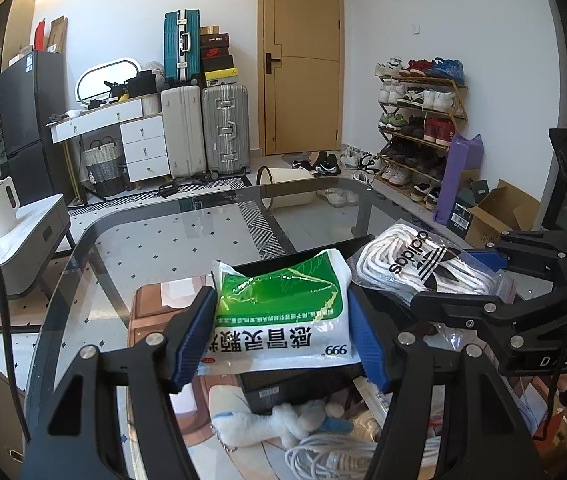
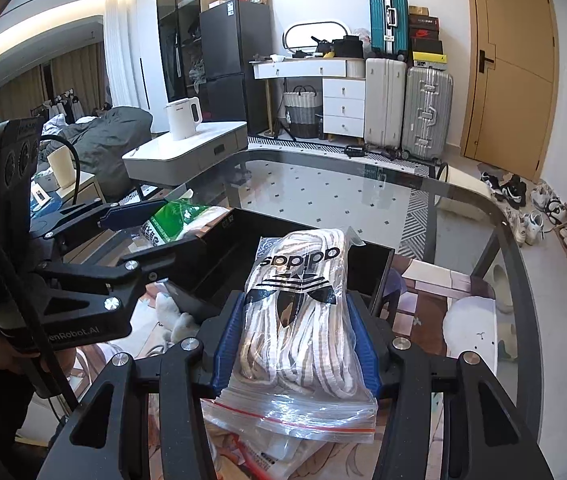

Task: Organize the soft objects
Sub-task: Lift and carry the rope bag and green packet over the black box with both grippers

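Green-and-white plastic medicine pouch (image 1: 283, 316) clamped between blue pads of left hand-held gripper (image 1: 283, 320), above glass counter (image 1: 163, 236). Right hand-held gripper (image 2: 295, 332) squeezes clear zip bag of white striped cloth (image 2: 299, 320), over black open box (image 2: 219, 256).

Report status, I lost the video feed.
Left gripper shut on medicine packet. Right gripper shut on bagged laces. Black box ahead, unobstructed.

White walls, a tan door (image 1: 301, 56) far off, suitcases (image 1: 203, 128) left of it, shoe rack (image 1: 419, 128) right; tiled floor (image 1: 187, 236) under the glass worktop (image 1: 219, 216).
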The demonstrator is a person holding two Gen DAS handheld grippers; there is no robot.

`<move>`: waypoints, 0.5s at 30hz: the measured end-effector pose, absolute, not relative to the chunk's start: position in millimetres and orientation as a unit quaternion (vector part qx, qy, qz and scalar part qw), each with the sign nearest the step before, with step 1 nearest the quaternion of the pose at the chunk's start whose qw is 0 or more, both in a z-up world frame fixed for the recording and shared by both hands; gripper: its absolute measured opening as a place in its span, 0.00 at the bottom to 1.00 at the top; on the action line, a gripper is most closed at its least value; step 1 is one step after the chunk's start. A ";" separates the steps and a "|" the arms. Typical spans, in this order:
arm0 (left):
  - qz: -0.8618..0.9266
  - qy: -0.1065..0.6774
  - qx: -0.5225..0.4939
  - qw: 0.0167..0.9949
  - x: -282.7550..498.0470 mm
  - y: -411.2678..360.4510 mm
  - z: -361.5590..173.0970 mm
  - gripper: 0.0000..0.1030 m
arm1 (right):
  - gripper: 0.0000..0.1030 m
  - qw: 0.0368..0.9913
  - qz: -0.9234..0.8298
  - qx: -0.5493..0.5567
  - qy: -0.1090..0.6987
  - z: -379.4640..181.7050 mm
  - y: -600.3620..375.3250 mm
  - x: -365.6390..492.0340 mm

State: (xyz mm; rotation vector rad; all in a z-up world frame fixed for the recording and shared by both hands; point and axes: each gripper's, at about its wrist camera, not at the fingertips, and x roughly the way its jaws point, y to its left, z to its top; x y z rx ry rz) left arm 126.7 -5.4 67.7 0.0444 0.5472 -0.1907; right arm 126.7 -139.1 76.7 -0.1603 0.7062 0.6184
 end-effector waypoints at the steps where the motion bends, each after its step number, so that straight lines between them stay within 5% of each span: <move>1: -0.094 0.272 0.022 0.957 129.8 -5.9 66.5 0.62 | 0.49 0.886 0.301 -0.077 0.344 76.9 -137.4 131.9; 15: -0.092 0.303 0.027 0.948 158.4 -9.7 49.9 0.62 | 0.49 0.863 0.320 -0.097 0.378 64.3 -122.4 166.5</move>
